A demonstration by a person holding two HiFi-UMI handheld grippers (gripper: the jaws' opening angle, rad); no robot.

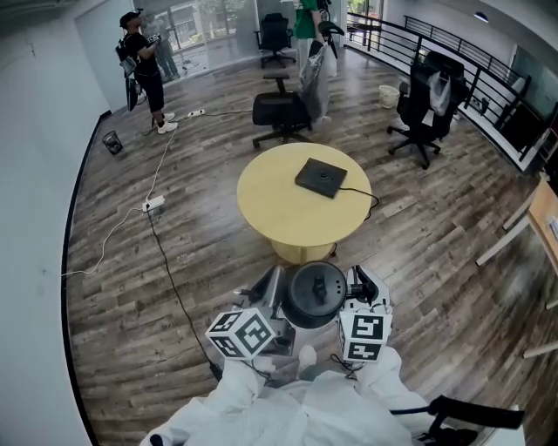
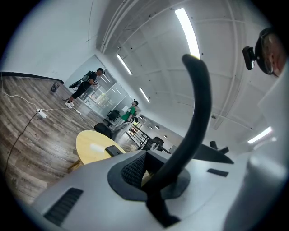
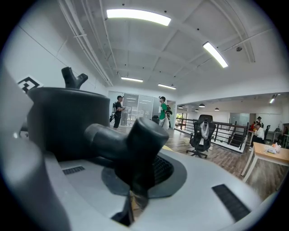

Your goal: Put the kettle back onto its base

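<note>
Between left gripper (image 1: 272,289) and right gripper (image 1: 357,287), kettle (image 1: 316,294) held

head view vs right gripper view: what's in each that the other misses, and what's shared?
Head view only: the kettle base on the round table, and the power strip on the floor. Right gripper view only: the ceiling lights, and a clear look at the right gripper shut on the handle. Both: the kettle, the person in black, the person in green.
</note>
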